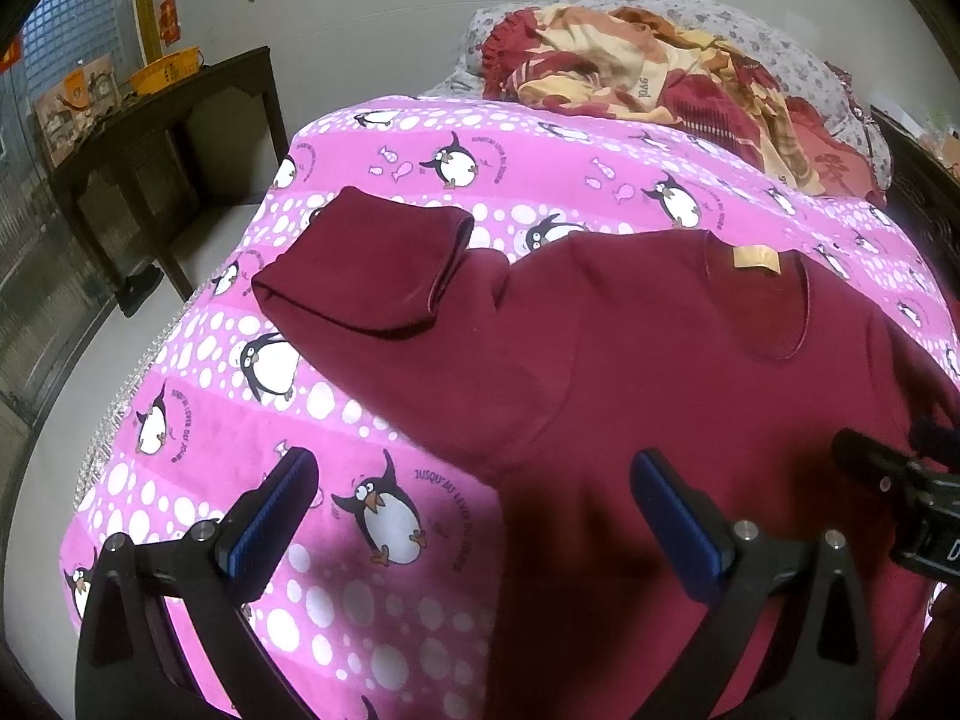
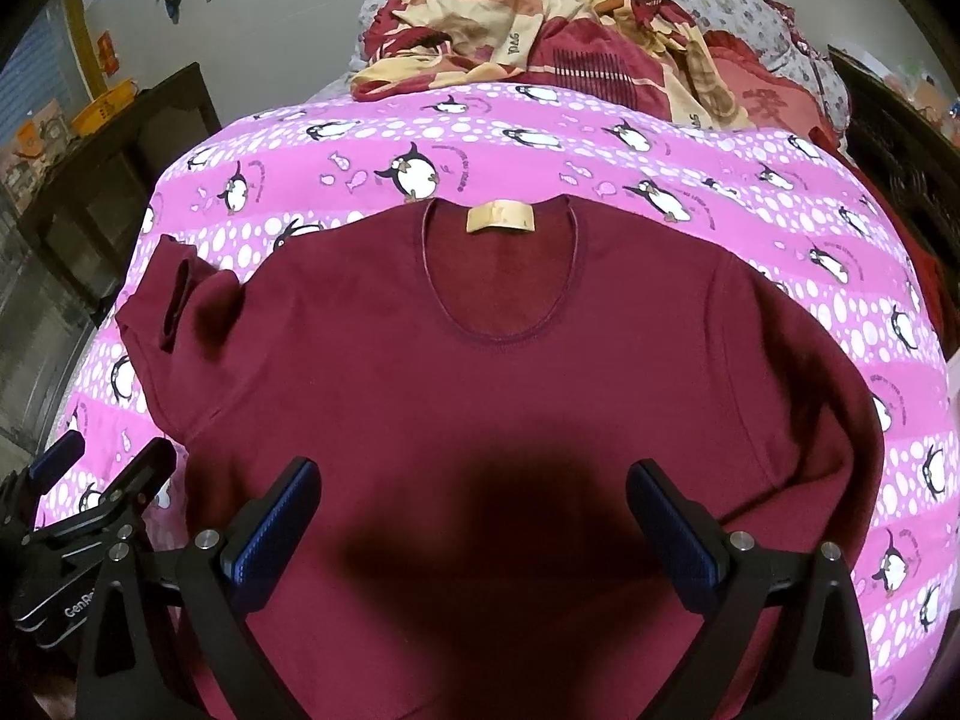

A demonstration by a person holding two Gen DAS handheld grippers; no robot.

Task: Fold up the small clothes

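Right gripper (image 2: 474,516) hangs over the shirt (image 2: 480,360), jaws spread wide, nothing between them. The shirt lies flat on the penguin blanket (image 2: 780,204), its tag (image 2: 500,218) at the collar's far edge. Left of the shirt's lower edge sits the left gripper (image 2: 108,468). Beyond the collar, a rumpled quilt (image 2: 540,30).
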